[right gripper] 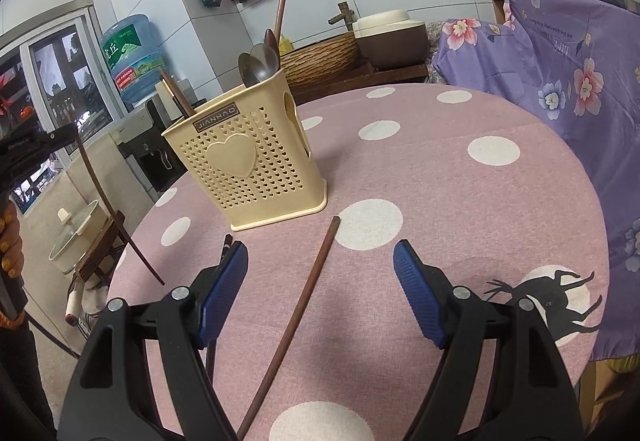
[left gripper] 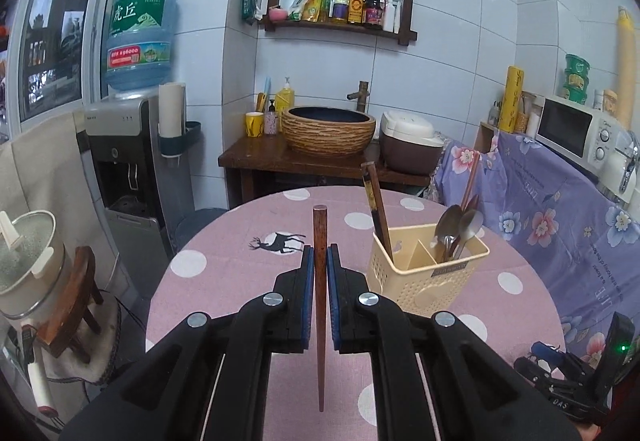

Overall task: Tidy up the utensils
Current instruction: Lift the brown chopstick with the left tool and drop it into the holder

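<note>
My left gripper point(left gripper: 320, 253) is shut on a brown wooden chopstick point(left gripper: 319, 229), which stands upright between the blue pads above the table. To its right sits a cream perforated utensil holder point(left gripper: 424, 273) with chopsticks point(left gripper: 376, 209) in one compartment and spoons point(left gripper: 456, 225) in another. In the right wrist view my right gripper point(right gripper: 320, 249) hangs open just over the table, in front of the holder point(right gripper: 248, 161). A second brown chopstick point(right gripper: 304, 305) lies on the cloth between its jaws, untouched. A dark chopstick point(right gripper: 227, 241) lies partly hidden behind its left finger. The held chopstick point(right gripper: 103, 193) shows at the left.
The round table wears a pink polka-dot cloth point(right gripper: 480, 201). A purple floral cover point(right gripper: 580, 61) drapes furniture on the right. Behind the table are a basin point(left gripper: 328, 129), rice cooker point(left gripper: 408, 145) and water dispenser point(left gripper: 128, 169). A pot point(left gripper: 24, 261) sits on a stool at left.
</note>
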The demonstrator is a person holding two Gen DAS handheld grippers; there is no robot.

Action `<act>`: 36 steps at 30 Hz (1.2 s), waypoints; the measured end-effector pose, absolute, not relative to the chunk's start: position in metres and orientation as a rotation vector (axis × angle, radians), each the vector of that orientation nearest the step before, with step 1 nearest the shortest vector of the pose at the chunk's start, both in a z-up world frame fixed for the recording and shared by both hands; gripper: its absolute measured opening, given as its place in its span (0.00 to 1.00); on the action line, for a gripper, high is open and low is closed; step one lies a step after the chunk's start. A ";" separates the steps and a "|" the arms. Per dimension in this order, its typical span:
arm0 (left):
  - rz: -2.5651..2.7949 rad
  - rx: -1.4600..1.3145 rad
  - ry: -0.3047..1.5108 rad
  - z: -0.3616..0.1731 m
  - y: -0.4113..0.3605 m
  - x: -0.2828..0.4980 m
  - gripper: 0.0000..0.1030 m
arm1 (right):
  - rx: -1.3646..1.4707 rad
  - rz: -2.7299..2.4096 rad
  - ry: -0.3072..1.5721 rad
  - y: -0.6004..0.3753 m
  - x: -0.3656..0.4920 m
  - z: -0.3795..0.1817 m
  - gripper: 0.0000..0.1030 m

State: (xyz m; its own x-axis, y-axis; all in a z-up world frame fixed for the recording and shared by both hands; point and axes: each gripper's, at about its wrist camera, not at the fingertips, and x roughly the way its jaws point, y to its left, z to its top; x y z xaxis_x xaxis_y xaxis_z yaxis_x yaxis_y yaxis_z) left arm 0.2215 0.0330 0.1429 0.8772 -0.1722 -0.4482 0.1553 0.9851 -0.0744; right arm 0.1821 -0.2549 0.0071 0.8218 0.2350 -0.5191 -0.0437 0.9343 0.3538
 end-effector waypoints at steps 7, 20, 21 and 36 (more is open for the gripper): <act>-0.185 -0.033 0.401 0.200 0.028 0.227 0.08 | 0.345 0.134 0.572 -0.266 0.176 0.012 0.73; -0.211 -0.134 0.262 0.257 -0.025 0.269 0.07 | 0.342 0.129 0.562 -0.269 0.167 0.015 0.73; -0.209 -0.141 0.273 0.246 -0.029 0.275 0.08 | 0.342 0.127 0.564 -0.270 0.166 0.015 0.73; -0.224 -0.113 0.508 0.125 -0.045 0.289 0.08 | 0.348 0.131 0.606 -0.267 0.172 0.000 0.73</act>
State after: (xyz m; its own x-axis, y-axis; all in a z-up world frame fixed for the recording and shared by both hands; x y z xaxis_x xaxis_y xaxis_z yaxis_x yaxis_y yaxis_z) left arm 0.2887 -0.0451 0.1254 0.8498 -0.2405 -0.4690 0.1845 0.9693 -0.1625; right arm 0.1723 -0.2668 -0.0003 0.8160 0.2216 -0.5339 -0.0198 0.9337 0.3574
